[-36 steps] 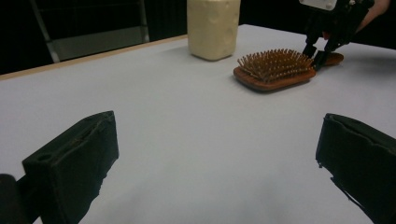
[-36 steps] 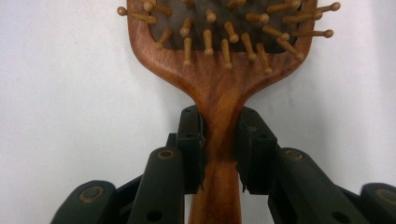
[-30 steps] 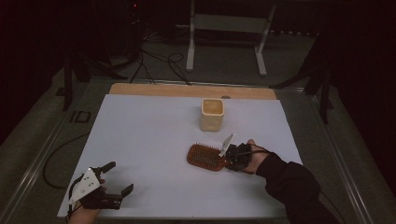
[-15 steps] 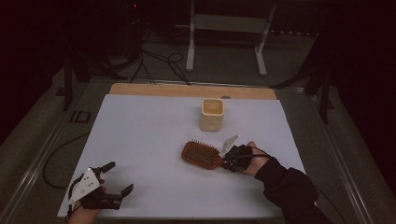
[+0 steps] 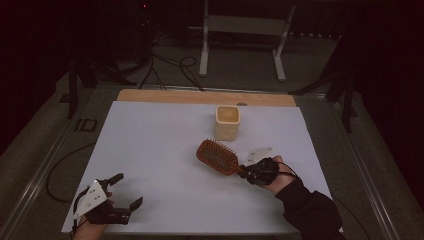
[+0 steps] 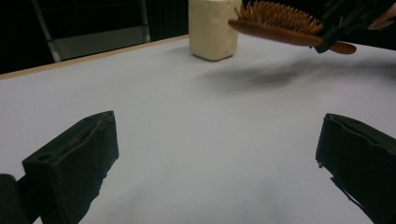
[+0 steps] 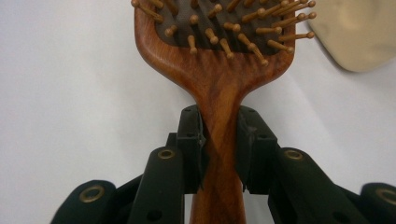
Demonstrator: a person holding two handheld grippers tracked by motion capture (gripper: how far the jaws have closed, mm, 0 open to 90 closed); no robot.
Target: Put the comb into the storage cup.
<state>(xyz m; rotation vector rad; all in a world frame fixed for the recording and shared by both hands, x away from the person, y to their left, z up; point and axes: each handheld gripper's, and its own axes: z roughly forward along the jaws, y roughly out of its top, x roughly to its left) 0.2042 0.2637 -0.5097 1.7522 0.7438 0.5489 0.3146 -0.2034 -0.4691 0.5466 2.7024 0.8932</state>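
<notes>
Right gripper (image 5: 248, 172) has its black jaws pinched on the narrow handle of the reddish-brown wooden paddle hairbrush (image 5: 217, 156), and in the right gripper view the pads (image 7: 195, 140) press on the neck from both sides. Big change from a second ago: back then the brush head lay low and flat on the white table sheet (image 5: 160, 145), bristles facing away from the camera; half a second back it was turning, and now it rides clear of the sheet, head tilted up toward the upper left of the high view, wooden bristles facing the camera. The left gripper view confirms it: brush (image 6: 275, 23) hanging in the air at the upper right, its soft shadow on the sheet below.

Left gripper (image 5: 122, 192) sits at the lower left of the high view exactly where it was, jaws spread wide and holding nothing, with bare white sheet between them in its own view.

Around it: a cream-coloured squarish cup (image 5: 227, 122) stands upright just beyond the brush head, near but apart from it. A strip of bare wooden table edge (image 5: 150, 95) runs along the far side of the sheet. Nothing lies between the brush head and the cup.
</notes>
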